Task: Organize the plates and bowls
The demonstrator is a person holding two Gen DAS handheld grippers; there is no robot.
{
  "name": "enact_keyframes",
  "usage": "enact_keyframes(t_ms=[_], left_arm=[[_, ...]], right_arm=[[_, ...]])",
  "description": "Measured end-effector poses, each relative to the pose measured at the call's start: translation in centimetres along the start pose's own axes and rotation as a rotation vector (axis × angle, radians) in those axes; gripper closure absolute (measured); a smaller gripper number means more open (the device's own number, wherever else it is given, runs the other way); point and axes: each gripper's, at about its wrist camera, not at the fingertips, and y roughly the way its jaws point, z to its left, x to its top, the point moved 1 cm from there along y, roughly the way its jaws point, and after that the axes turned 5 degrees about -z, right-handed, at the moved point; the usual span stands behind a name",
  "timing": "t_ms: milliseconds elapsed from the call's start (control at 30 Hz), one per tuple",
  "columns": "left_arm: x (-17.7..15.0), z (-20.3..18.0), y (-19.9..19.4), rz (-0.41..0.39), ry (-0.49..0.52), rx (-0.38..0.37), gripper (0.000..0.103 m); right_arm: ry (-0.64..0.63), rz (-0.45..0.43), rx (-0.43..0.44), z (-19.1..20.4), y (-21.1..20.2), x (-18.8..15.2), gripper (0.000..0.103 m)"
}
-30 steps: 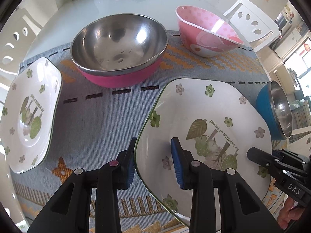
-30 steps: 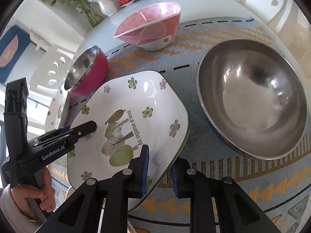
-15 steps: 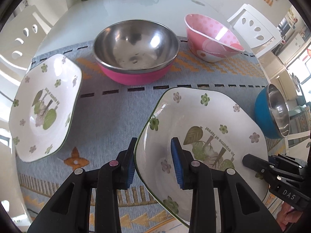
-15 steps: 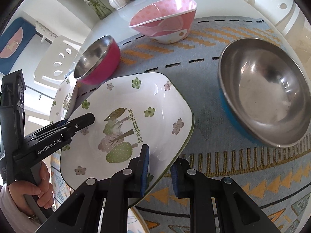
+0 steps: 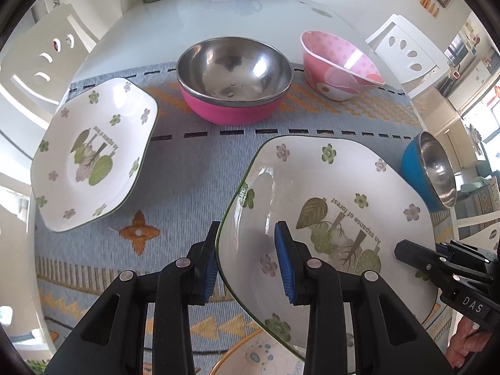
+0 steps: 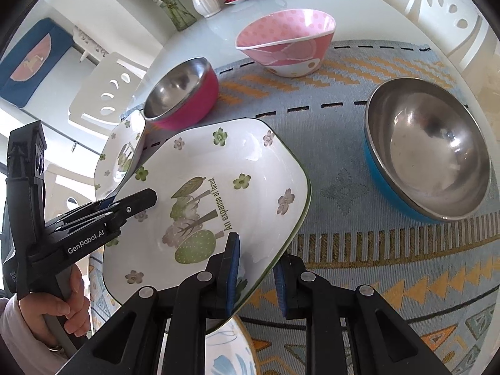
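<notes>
Floral plate (image 5: 337, 193) is clamped at opposite rims by my left gripper (image 5: 247, 265) and right gripper (image 6: 256, 268), lifted. Next, I'd judge, stack it squarely onto the matching plate (image 5: 93, 153) left of the pink steel bowl (image 5: 234, 78).

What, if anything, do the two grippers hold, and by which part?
Both hold one flowered plate by its rim: the left gripper clamps one edge, the right gripper the opposite edge.

Square white ceramic plate (image 5: 328, 193): green rim line, green and mauve flowers, green leaf-and-fruit motif. Second square white plate (image 5: 90, 153): same print. Steel bowl with magenta shell (image 5: 234, 78). Steel bowl with blue shell (image 6: 428, 150). Pink polka-dot melamine bowl (image 6: 287, 40). Woven grey-blue placemat (image 5: 187, 187): orange zigzags, black dashes.
</notes>
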Motion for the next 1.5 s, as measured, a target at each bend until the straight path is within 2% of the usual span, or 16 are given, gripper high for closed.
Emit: enact_keyframes(t_ms=[600,1133,1267,1500], left_arm=[[-5.3,1.1,-3.7,-0.015,-0.004,0.002,0.073],[-11.0,1.5,-5.9,0.02,-0.001,-0.009,0.073],[-12.4,1.8,-6.2,0.031,-0.033,-0.033,0.073],[-13.8,2.2,-5.9,0.047,-0.058,-0.021,0.073]], right_arm=[[-0.06,0.034,0.011,2.9,-2.1,-5.5,0.083],[-0.125,0.093,0.0,4.8,-3.7,-8.0,0.083],[-0.123,0.105,0.004,4.7,-3.9,-8.6,0.083],[-0.137,0.136,0.004,5.1,-3.4,-9.1,0.083]])
